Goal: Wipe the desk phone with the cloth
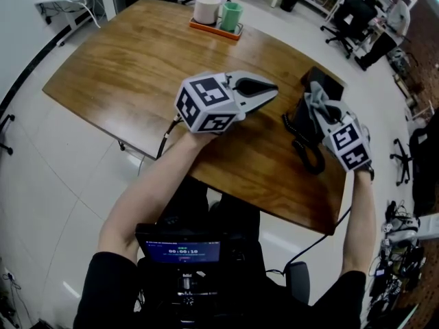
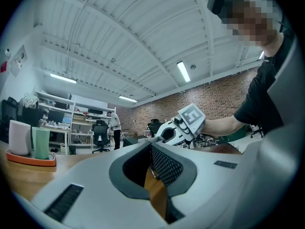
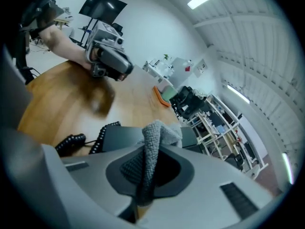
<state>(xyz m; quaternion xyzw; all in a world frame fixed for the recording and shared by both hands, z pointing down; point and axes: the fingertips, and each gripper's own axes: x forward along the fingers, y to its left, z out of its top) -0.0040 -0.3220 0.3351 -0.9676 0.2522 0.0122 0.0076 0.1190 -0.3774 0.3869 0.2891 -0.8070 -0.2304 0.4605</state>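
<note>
Left gripper (image 1: pixel 273 92), tips pressed together on nothing, over wooden desk (image 1: pixel 137 60)
Pinching grey cloth (image 3: pixel 153 140) in right gripper (image 1: pixel 324 114) above black desk phone (image 3: pixel 119 136); coiled cord (image 1: pixel 305 146) beside

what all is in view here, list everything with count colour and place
table: one, brown wood, centre
desk phone: one, black, table's right part
coiled cord: one, black, beside the phone
cloth: one, grey, by the phone
tray: one, orange, table's far edge
white cup: one, on the tray
green cup: one, on the tray
office chairs: several, black, floor beyond the table
left hand-held gripper: one, white, shut, empty, above the table
right hand-held gripper: one, white, shut on the cloth
</note>
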